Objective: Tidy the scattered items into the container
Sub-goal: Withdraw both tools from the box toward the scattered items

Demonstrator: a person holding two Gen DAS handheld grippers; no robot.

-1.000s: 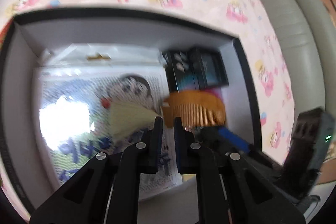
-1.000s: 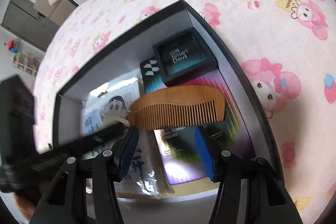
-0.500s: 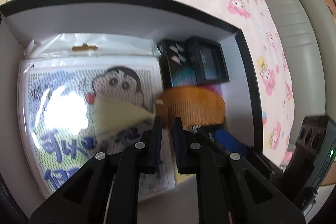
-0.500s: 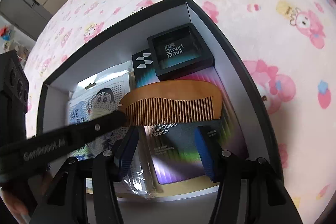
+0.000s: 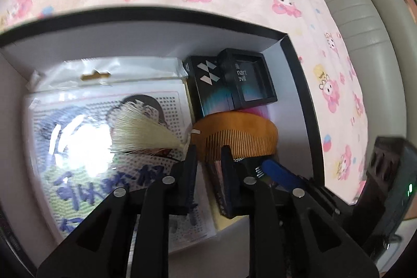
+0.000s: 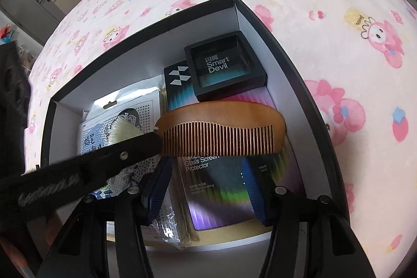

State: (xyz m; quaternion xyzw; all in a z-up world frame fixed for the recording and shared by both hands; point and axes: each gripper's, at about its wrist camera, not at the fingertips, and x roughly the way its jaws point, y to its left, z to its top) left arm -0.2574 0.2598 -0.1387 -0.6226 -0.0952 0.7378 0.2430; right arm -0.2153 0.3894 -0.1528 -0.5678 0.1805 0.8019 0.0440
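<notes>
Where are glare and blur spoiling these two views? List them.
Left wrist view: strong white glare on the clear plastic cartoon packet washes out its print; the black cardboard box rim is motion-smeared. Right wrist view: the left gripper's black finger is blurred, its lettering unreadable; the wooden comb stays sharp.

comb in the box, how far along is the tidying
Done: bead kit, screen protector pack and small black case lie in the box. In hand: comb over them, left gripper at its tasselled end, grip unclear; right gripper open, empty. Left: nothing loose shows on the blanket.
</notes>
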